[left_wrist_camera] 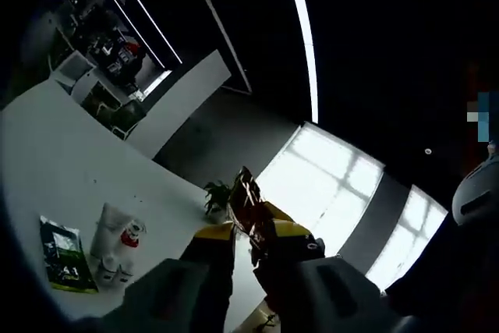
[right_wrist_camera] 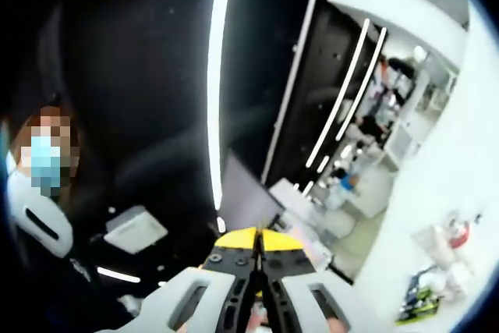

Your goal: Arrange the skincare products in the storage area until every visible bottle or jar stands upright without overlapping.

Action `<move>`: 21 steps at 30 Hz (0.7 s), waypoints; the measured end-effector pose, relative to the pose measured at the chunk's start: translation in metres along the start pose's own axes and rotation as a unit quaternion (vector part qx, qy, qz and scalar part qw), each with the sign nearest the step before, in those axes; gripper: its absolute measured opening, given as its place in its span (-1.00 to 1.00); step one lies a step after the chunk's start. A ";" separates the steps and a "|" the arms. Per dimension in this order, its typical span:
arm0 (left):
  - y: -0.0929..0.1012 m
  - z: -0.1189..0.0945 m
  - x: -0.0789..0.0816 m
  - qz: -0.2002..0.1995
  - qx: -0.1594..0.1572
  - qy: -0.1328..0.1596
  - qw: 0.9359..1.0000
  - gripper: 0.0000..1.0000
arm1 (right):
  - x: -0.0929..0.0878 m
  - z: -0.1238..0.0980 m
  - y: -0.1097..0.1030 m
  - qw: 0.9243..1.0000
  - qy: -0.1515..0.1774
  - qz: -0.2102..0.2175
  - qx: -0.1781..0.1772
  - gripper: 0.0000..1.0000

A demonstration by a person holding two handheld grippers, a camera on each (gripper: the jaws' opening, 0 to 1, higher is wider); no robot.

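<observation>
The views are tilted up toward a dark ceiling. In the left gripper view, the skincare products stand on a white table [left_wrist_camera: 54, 154] at the lower left: a white pouch with a red cap [left_wrist_camera: 118, 232], small white bottles [left_wrist_camera: 111, 269] and a flat green packet [left_wrist_camera: 66, 255]. My left gripper [left_wrist_camera: 248, 193] is raised well away from them, its yellow-tipped jaws pressed together with nothing clearly between them. In the right gripper view the same products [right_wrist_camera: 451, 241] and the green packet [right_wrist_camera: 419, 302] are blurred at the lower right. My right gripper [right_wrist_camera: 258, 246] is shut and empty, far from them.
A small potted plant [left_wrist_camera: 217, 196] stands at the table's far edge. Long ceiling light strips [left_wrist_camera: 306, 37] and bright windows [left_wrist_camera: 327, 185] lie beyond. A person's white sleeve [left_wrist_camera: 475, 193] is at the right. Shelves and desks [right_wrist_camera: 366, 161] stand in the background.
</observation>
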State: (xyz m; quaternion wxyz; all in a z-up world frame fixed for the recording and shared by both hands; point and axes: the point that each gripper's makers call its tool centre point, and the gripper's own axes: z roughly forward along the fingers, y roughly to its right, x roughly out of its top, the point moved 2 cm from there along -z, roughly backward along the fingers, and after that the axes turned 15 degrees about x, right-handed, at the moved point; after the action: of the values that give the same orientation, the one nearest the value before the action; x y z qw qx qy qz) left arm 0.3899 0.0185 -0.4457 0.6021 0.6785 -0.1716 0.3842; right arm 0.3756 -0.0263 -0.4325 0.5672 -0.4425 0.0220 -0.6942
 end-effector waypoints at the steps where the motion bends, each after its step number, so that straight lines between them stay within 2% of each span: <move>1: 0.000 0.000 0.000 -0.001 0.001 0.000 1.000 -0.89 | 0.000 0.001 -0.001 1.000 0.001 -0.004 0.002 -1.00; 4: -0.001 -0.001 0.003 -0.006 0.000 0.010 1.000 -0.93 | 0.001 0.000 0.001 1.000 0.005 -0.011 0.001 -1.00; 8: -0.001 -0.002 0.004 -0.010 -0.002 0.008 1.000 -1.00 | 0.001 -0.001 0.003 1.000 0.002 -0.015 -0.002 -1.00; 16: -0.005 -0.006 0.017 -0.025 -0.004 0.016 1.000 -1.00 | -0.009 -0.001 -0.002 0.999 -0.040 -0.036 -0.001 -1.00; 21: -0.008 -0.008 0.019 -0.037 -0.002 0.016 0.999 -1.00 | -0.015 -0.001 -0.003 0.997 -0.059 -0.043 -0.002 -1.00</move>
State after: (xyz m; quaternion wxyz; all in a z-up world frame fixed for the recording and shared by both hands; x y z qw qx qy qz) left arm 0.4050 0.0317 -0.4374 0.6200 0.6767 -0.1378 0.3724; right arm 0.3724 -0.0137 -0.4405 0.5358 -0.4848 -0.0293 -0.6907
